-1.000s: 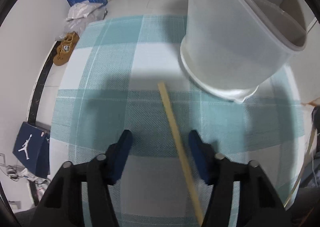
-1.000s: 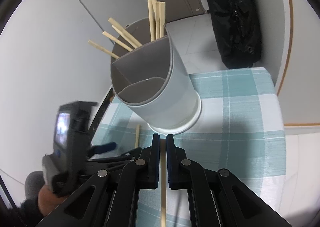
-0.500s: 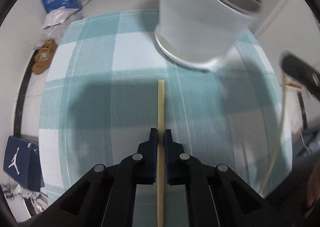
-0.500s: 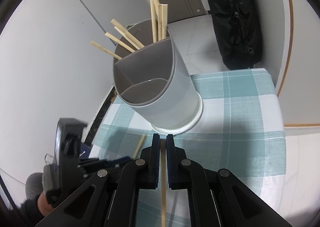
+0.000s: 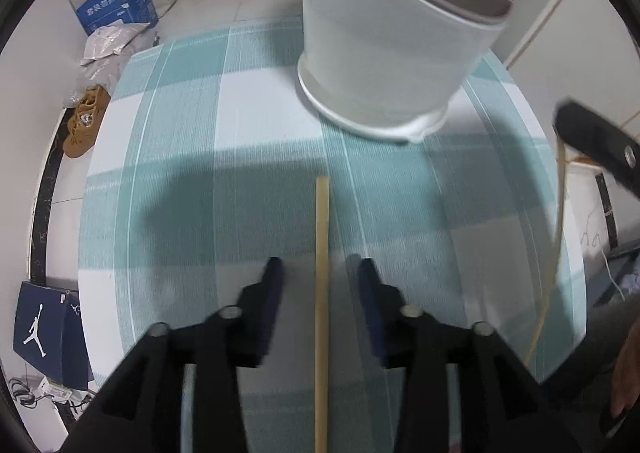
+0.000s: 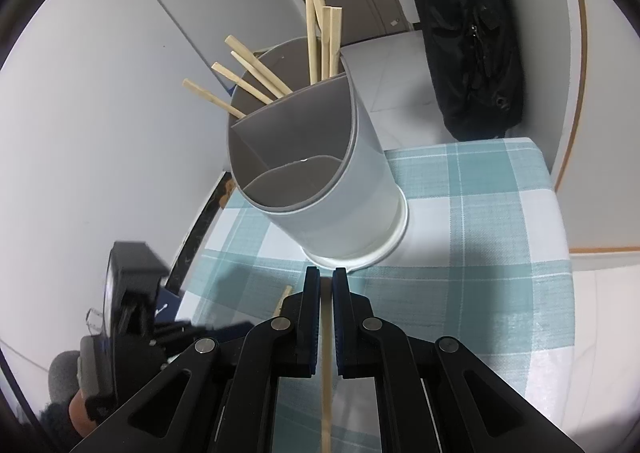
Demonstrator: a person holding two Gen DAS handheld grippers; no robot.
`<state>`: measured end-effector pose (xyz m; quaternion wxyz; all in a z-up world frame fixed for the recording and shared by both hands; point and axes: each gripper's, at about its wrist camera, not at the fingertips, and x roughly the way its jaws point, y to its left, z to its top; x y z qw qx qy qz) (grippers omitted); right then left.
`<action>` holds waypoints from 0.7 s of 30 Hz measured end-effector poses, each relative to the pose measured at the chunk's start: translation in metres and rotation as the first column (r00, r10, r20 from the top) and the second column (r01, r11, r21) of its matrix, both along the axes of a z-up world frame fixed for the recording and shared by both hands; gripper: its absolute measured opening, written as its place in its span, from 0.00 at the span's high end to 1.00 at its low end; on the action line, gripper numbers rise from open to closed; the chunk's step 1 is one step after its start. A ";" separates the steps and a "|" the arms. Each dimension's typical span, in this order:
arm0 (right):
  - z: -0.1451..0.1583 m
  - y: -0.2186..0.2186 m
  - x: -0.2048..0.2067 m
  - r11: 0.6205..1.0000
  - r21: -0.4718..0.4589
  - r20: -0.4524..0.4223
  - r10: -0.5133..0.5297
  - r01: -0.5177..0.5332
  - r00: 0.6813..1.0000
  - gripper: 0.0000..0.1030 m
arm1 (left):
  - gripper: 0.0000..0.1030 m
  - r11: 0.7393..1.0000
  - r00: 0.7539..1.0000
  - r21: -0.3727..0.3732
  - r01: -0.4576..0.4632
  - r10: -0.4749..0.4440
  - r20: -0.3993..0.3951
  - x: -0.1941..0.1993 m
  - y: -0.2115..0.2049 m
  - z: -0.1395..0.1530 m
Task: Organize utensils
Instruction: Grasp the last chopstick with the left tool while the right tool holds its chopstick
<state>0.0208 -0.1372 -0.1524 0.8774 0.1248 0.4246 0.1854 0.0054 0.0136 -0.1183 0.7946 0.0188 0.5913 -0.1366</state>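
A white utensil holder (image 6: 328, 181) with grey inner dividers stands on the teal checked tablecloth (image 5: 248, 141). Several wooden chopsticks (image 6: 320, 25) stand in its far compartment. My left gripper (image 5: 318, 273) is open, its fingers either side of a wooden chopstick (image 5: 322, 253) that lies on the cloth and points at the holder (image 5: 392, 33). My right gripper (image 6: 326, 285) is shut on another chopstick (image 6: 326, 373), held above the cloth just before the holder's base. The left gripper shows at lower left in the right wrist view (image 6: 192, 333).
The table's edges fall away to a tiled floor. A blue cardboard box (image 5: 116, 9), bags and brown shoes (image 5: 86, 121) lie on the floor to the left. A black bag (image 6: 464, 29) hangs behind the table. The right gripper's finger (image 5: 600, 141) shows at right.
My left gripper shut on the lying chopstick half a second ago and has now opened again. The right gripper stays shut on its chopstick and has hardly moved.
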 end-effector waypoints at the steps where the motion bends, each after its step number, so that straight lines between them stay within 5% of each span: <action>1: 0.000 -0.001 0.000 1.000 0.002 -0.002 -0.002 0.002 1.000 0.95 | 0.61 1.000 1.000 0.016 -0.007 0.007 0.005 0.003 -0.002 -0.001; 5: -0.003 -0.005 0.000 1.000 0.012 -0.014 -0.008 0.008 1.000 0.95 | 0.55 0.997 0.999 0.081 -0.011 0.007 0.052 0.005 -0.007 -0.001; 15: -0.003 -0.010 0.003 1.000 0.018 -0.020 -0.010 0.010 1.000 0.95 | 0.55 0.994 0.997 0.111 -0.008 0.000 0.077 0.012 -0.014 -0.002; 16: -0.003 -0.009 0.004 1.000 0.014 -0.022 -0.008 0.008 1.000 0.95 | 0.58 0.994 0.997 0.112 0.000 -0.009 0.081 0.012 -0.016 -0.002; 18: -0.004 -0.009 0.004 1.000 0.006 -0.025 -0.007 0.007 1.000 0.95 | 0.80 0.996 0.998 0.085 0.023 -0.028 0.062 0.013 -0.020 -0.004; 21: -0.004 -0.011 0.004 1.000 0.006 -0.026 -0.008 0.008 1.000 0.95 | 0.84 0.994 0.998 0.102 0.024 -0.030 0.060 0.010 -0.026 -0.001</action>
